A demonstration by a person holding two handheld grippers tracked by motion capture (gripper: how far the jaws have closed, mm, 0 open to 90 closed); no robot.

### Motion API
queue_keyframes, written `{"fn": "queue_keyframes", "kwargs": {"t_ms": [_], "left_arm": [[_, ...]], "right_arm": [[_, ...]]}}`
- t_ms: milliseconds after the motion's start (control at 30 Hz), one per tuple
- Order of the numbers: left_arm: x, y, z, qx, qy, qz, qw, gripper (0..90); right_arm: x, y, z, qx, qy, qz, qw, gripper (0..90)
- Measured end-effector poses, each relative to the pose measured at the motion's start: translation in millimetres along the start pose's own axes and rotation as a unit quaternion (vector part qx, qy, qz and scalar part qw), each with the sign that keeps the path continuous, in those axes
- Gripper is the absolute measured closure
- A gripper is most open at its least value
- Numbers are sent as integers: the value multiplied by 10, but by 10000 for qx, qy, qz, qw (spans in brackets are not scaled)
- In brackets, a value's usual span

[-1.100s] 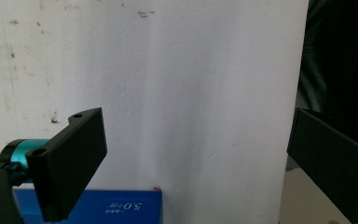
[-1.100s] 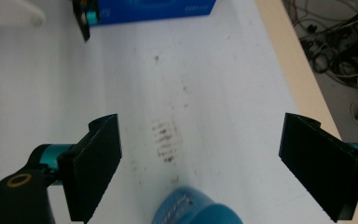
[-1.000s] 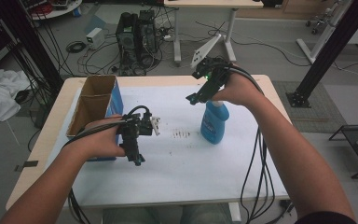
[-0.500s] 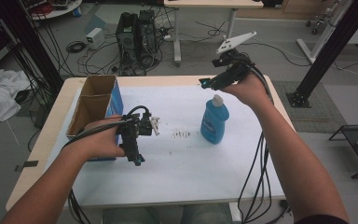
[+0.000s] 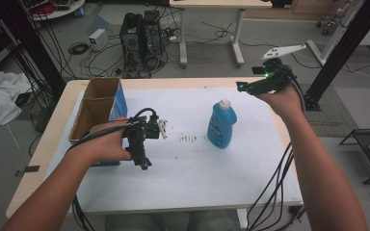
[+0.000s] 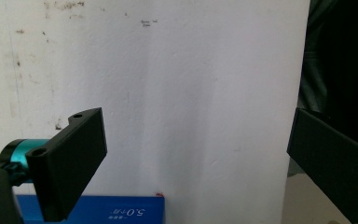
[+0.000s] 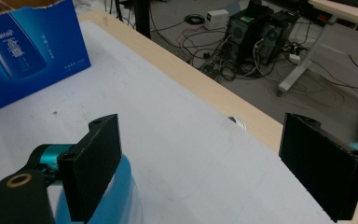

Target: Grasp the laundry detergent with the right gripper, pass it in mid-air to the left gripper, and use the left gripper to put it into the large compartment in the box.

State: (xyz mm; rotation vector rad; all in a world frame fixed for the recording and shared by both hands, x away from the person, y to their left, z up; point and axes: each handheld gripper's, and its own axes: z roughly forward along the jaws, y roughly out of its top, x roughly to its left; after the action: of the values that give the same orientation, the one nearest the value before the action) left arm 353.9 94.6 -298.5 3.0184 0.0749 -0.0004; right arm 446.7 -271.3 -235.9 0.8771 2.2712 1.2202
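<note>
A blue bottle (image 5: 221, 126) with a white cap stands upright on the white table sheet (image 5: 197, 178), right of centre. My right gripper (image 5: 242, 86) hovers up and to the right of the bottle, open, with nothing between its jaws. In the right gripper view my right gripper (image 7: 214, 168) has its jaws wide apart, and the bottle (image 7: 121, 196) sits low behind the left jaw. My left gripper (image 5: 143, 163) is held over the sheet beside a blue cardboard box (image 5: 99, 108). In the left gripper view my left gripper (image 6: 196, 163) is open and empty.
The open-topped box (image 7: 28, 51) stands at the table's left side; its edge (image 6: 107, 212) lies just under the left jaws. Dark specks (image 5: 188, 138) mark the sheet. Beyond the far table edge (image 7: 223, 100), a computer tower (image 5: 142, 36) and cables lie on the floor.
My right gripper has lifted off the bottle's top and swung up and to the right, leaving the bottle standing. The left gripper has stayed put.
</note>
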Motion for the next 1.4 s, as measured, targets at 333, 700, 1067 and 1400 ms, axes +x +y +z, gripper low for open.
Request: {"fn": "queue_keyframes", "kwargs": {"t_ms": [333,700,1067,1400], "left_arm": [[-2,-5,24,-81,14,-6,10000,45],[-79,-24,-8,-28,72,86,9999,46],[-150,-69,-50,-82,102,114,9998,45],[-170,-105,-69,-110,147,110,9998,46]], "right_arm": [[201,-533,-206,129,-18,-120,9998,121],[598,-1089,-211,280,57,-94,9995,121],[722,-1264,-14,329,49,-101,9994,121],[754,-1322,294,455,101,-42,9989,121]]}}
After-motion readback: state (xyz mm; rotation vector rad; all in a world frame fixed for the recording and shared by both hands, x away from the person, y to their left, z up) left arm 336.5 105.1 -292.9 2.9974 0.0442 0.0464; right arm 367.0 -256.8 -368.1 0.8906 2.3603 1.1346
